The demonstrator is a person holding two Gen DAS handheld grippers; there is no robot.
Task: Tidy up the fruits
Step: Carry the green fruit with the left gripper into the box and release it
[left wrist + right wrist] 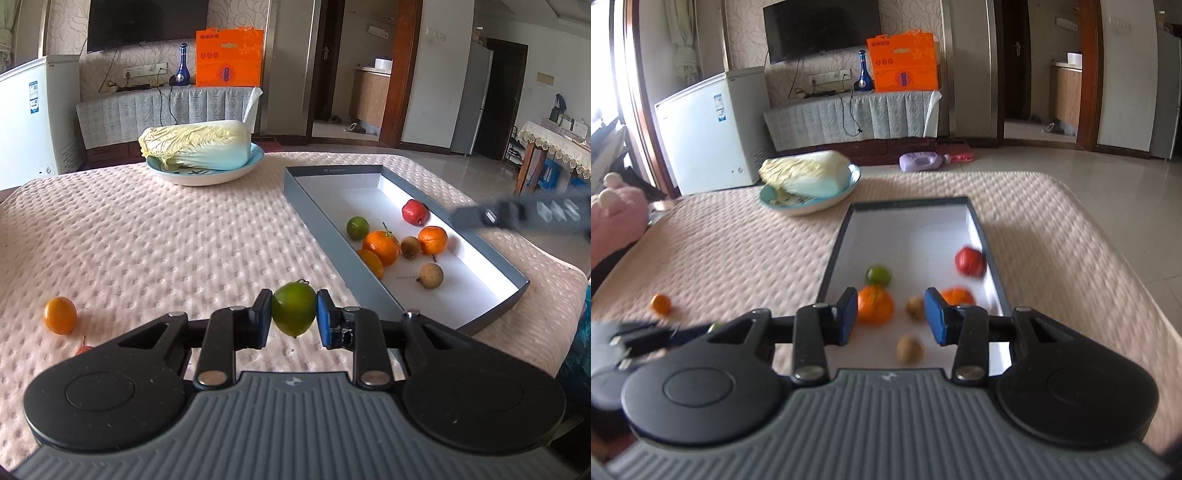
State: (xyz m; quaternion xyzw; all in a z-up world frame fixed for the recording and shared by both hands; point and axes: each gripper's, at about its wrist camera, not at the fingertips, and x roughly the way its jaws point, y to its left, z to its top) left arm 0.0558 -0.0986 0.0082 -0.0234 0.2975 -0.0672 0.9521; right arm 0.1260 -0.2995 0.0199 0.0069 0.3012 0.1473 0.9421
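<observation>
My left gripper (294,320) is shut on a green lime (294,314), held just above the pink tablecloth, left of the grey tray (317,210). Inside the tray lie a red fruit (414,212), a second lime (357,228), two mandarins (382,246), and small brown fruits (431,275). My right gripper (891,315) hovers over the tray's (831,266) near end, open, with nothing between its blue pads; it shows blurred at the right edge (517,214) of the left wrist view. A loose orange (60,315) lies on the cloth at the left.
A napa cabbage (199,146) rests on a blue-rimmed plate (207,179) at the table's far side. A small red fruit (84,349) peeks out beside my left gripper's body. A pink plush toy (613,218) sits at the table's left edge.
</observation>
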